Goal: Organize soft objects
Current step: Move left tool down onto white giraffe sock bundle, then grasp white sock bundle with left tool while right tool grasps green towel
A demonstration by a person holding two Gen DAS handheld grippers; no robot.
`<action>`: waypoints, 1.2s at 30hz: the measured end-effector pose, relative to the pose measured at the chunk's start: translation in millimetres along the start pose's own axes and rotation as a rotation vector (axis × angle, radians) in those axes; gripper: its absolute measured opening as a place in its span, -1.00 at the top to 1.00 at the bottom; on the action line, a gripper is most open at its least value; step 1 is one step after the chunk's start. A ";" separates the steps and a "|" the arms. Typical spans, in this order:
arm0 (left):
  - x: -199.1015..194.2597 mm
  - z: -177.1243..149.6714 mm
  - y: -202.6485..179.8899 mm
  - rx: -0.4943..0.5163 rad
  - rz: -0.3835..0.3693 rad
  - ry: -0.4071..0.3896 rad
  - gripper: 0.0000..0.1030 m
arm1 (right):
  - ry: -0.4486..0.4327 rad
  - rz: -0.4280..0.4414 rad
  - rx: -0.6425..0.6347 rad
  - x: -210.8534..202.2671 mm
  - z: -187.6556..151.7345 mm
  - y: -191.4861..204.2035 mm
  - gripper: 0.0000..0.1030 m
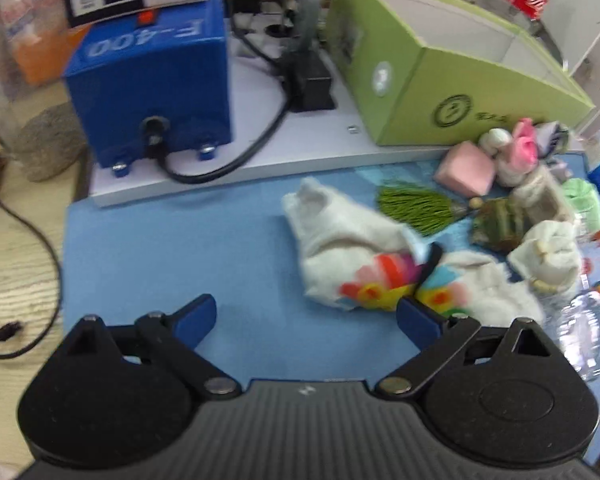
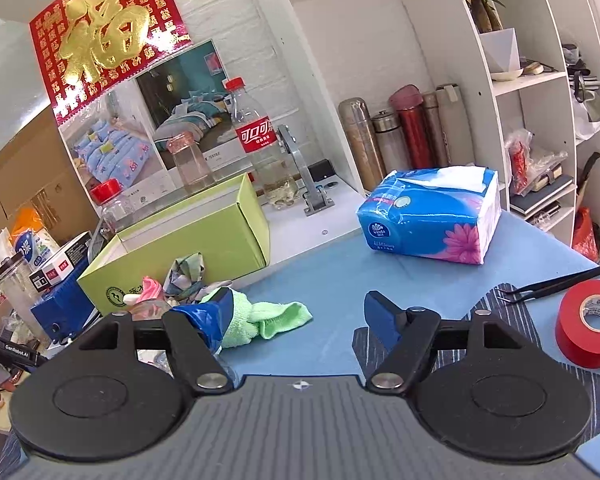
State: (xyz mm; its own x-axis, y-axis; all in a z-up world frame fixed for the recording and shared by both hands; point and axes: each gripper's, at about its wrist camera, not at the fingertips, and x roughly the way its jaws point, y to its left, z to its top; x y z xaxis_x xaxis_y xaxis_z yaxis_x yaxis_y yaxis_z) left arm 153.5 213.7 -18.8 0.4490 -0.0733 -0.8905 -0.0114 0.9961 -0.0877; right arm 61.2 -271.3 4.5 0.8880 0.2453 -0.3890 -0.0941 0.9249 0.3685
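the left hand-held gripper [image 1: 306, 320] hangs wide open and empty beside the white plush toy [image 1: 340, 248] lying on the desk [image 1: 160, 248]; the right hand-held gripper [image 2: 298, 314] is open too; next, close on the toy and carry it to the green box [image 1: 420, 80]

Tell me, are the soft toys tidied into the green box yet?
Not yet. The green box looks empty as far as I can see. Both claws, left and right, are open and hold nothing. The white plush, pink sponge and green cloth lie on the blue mat.
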 end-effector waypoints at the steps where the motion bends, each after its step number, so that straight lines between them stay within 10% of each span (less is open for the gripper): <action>1: 0.4 -3.6 3.9 0.014 0.095 0.000 -0.87 | 0.001 0.000 -0.001 -0.2 0.2 0.4 -0.13; 3: 0.3 -8.7 22.2 -0.019 0.164 0.013 -0.87 | 0.001 -0.001 0.001 -0.9 0.0 0.0 -0.13; 7: -24.1 -15.3 38.0 -0.158 -0.025 -0.054 -0.87 | 0.005 -0.002 0.010 0.1 -1.8 -1.7 -0.14; 14: -22.0 13.2 -29.3 -0.098 -0.168 -0.079 -0.87 | 0.033 0.018 0.002 8.6 -5.7 5.7 -0.14; 23: 17.4 15.6 -47.7 -0.021 0.006 0.006 -0.88 | 0.021 -0.024 0.030 4.8 -3.0 -8.6 -0.15; 36: -20.5 -25.1 18.0 -0.180 -0.002 -0.087 -0.87 | 0.049 0.018 -0.038 18.6 1.1 9.8 -0.16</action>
State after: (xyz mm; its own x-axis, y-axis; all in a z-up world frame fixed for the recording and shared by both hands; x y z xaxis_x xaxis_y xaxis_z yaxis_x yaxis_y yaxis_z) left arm 121.6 231.9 -13.3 0.5249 -0.0628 -0.8489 -0.1662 0.9705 -0.1746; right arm 77.3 -258.0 1.8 0.8629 0.2748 -0.4241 -0.1276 0.9305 0.3434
